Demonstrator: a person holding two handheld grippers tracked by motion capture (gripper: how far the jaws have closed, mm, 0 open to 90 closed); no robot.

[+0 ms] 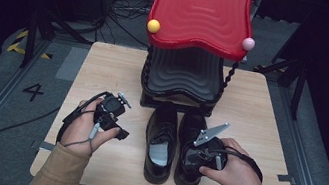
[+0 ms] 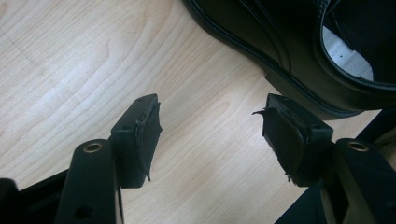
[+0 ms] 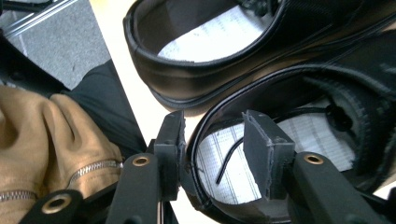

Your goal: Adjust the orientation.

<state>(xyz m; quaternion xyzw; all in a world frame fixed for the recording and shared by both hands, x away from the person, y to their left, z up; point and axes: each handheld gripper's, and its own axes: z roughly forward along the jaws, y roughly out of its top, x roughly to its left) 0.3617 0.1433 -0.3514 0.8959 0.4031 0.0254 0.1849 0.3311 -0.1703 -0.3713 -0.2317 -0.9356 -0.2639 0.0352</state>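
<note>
Two black leather shoes stand side by side on the wooden table (image 1: 106,67), toes toward a rack. My left gripper (image 1: 114,124) hovers left of the left shoe (image 1: 160,142). In the left gripper view it (image 2: 211,105) is open over bare wood, and the shoe's heel (image 2: 289,37) lies to the upper right. My right gripper (image 1: 197,159) sits at the heel of the right shoe (image 1: 191,127). In the right gripper view it (image 3: 215,121) is open and straddles the heel collar. One jaw is outside against the leather. The other is inside above the insole (image 3: 317,140), with a gap.
A shoe rack stands at the back of the table, with a red wavy top shelf (image 1: 201,12) and a black lower shelf (image 1: 183,75). A yellow ball (image 1: 153,26) and a pink ball (image 1: 247,43) cap its posts. A tan zipped sleeve (image 3: 46,149) lies beyond the table edge.
</note>
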